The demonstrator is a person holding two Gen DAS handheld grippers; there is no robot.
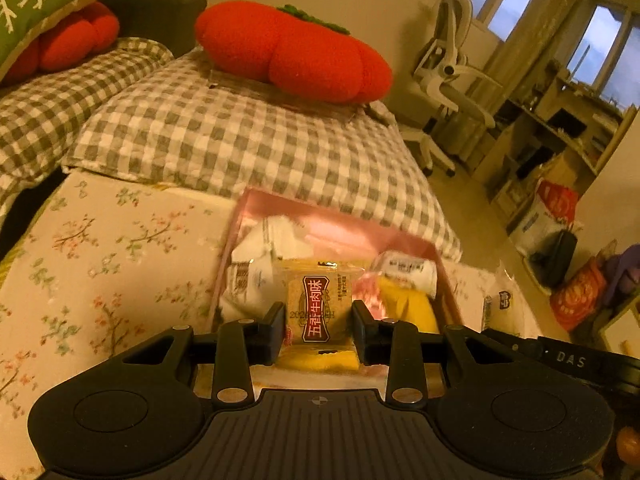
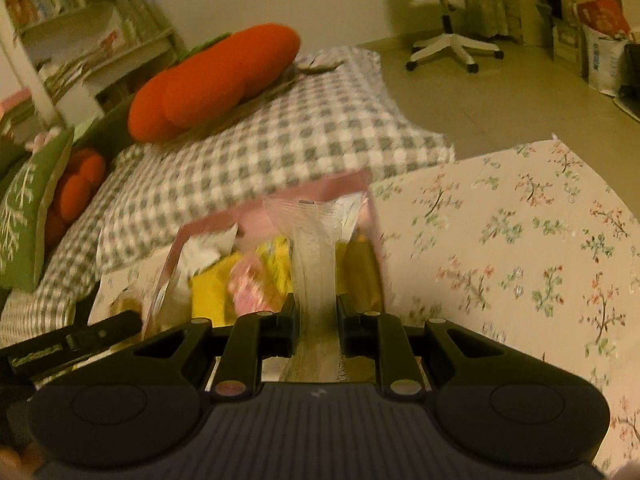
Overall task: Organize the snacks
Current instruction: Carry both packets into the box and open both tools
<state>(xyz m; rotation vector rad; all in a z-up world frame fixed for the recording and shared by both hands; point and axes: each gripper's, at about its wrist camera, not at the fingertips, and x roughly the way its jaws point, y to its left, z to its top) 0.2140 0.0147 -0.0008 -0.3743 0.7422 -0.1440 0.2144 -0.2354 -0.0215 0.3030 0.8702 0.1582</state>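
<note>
Yellow packet clamped in left tongs; right tongs pinching clear wrapper, both angled down.

snacks in box, cushion behind

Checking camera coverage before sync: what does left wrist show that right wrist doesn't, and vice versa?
Left wrist only: the left claw shut on a yellow snack packet with red label, held above the pink box; a clear bag beyond the box's right wall; a desk under the windows.

Right wrist only: the right claw shut on a clear wrapped packet, seen edge-on; a white bookshelf behind the cushions.

Both: the pink box of snacks, floral cloth, checked blanket, orange pumpkin cushion, white office chair.
</note>
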